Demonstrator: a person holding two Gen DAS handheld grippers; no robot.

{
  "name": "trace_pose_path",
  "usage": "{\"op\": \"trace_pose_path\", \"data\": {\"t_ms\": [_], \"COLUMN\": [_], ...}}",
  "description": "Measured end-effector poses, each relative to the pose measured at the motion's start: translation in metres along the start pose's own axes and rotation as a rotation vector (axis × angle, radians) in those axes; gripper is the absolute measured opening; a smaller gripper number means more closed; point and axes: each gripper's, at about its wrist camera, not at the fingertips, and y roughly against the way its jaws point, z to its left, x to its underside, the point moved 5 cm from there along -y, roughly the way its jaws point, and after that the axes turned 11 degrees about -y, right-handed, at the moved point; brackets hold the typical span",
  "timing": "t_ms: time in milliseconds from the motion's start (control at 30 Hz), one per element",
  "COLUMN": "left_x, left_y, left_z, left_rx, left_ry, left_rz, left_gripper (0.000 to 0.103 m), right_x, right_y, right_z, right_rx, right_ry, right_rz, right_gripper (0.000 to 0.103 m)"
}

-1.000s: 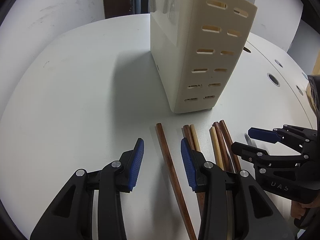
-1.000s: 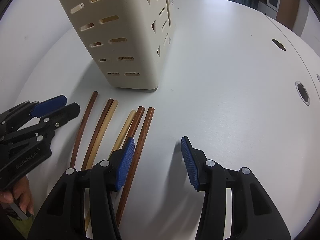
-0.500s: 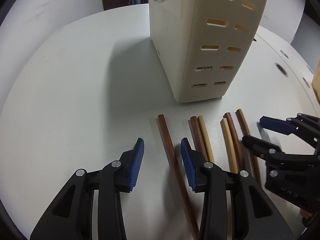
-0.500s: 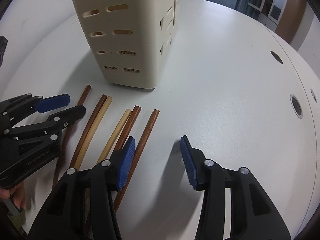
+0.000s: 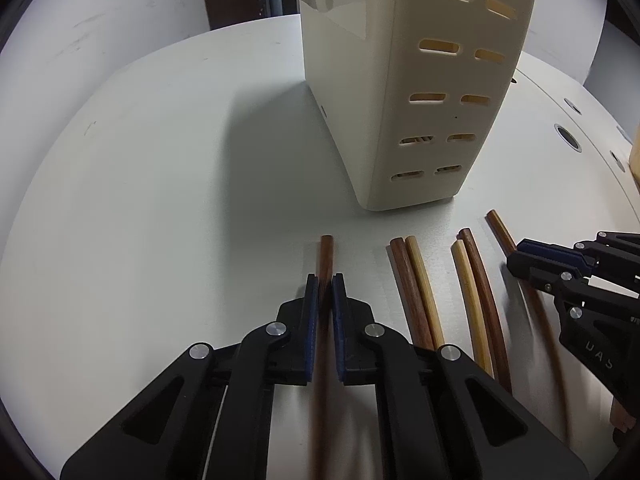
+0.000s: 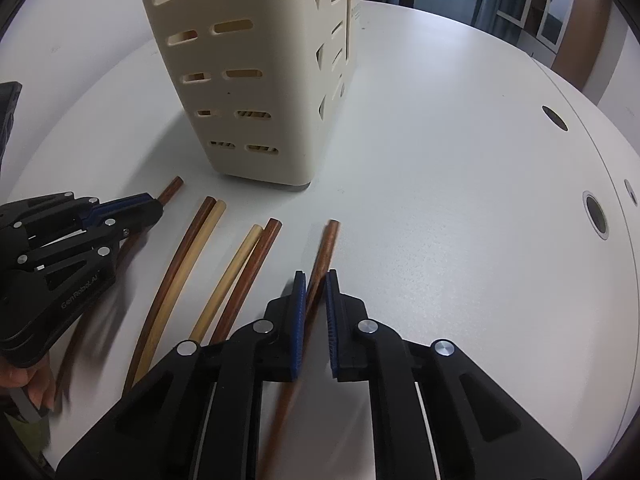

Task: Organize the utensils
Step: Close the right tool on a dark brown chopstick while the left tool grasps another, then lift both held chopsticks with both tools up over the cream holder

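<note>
left wrist: left gripper (image 5: 326,280) fingers just closed, clamping leftmost brown chopstick (image 5: 325,252) on worktop (image 5: 160,200) before caddy (image 5: 400,100) | right wrist: right gripper (image 6: 316,278) fingers just closed, clamping rightmost brown chopstick (image 6: 326,244); four chopsticks (image 6: 224,272) lie between

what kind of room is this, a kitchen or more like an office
More likely an office or meeting room than a kitchen: a big white table with round cable holes, and glazed doors behind. The cream utensil caddy and chopsticks look staged.
</note>
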Motion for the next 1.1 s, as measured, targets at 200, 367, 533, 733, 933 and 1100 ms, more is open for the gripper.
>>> {"op": "trace_pose_path", "data": {"t_ms": [200,367,533,733,933,1100], "left_x": [0.005,0.0,-0.009,-0.018,-0.025,-0.029], "left_y": [0.003,0.014,0.037,0.064,0.095,0.116], "left_z": [0.005,0.001,0.0,-0.005,-0.015,-0.017], "left_rx": [-0.005,-0.011,-0.027,-0.027,-0.037,-0.045], "left_ry": [-0.01,-0.02,-0.025,-0.022,-0.029,-0.012], "left_rz": [0.0,-0.037,-0.098,-0.173,-0.243,-0.3], "left_gripper": [0.006,0.006,0.006,0.006,0.006,0.006], "right_x": [-0.002,0.0,-0.005,-0.006,-0.008,-0.007], "right_y": [-0.003,0.005,0.031,0.068,0.095,0.11], "right_z": [0.001,0.005,0.009,0.015,0.015,0.011], "right_rx": [-0.021,-0.059,-0.103,-0.128,-0.167,-0.185], "right_ry": [-0.019,-0.026,-0.036,-0.012,-0.023,-0.024], "right_rz": [-0.007,-0.023,-0.096,-0.187,-0.259,-0.317], "right_gripper": [0.007,0.007,0.007,0.007,0.007,0.007]}}
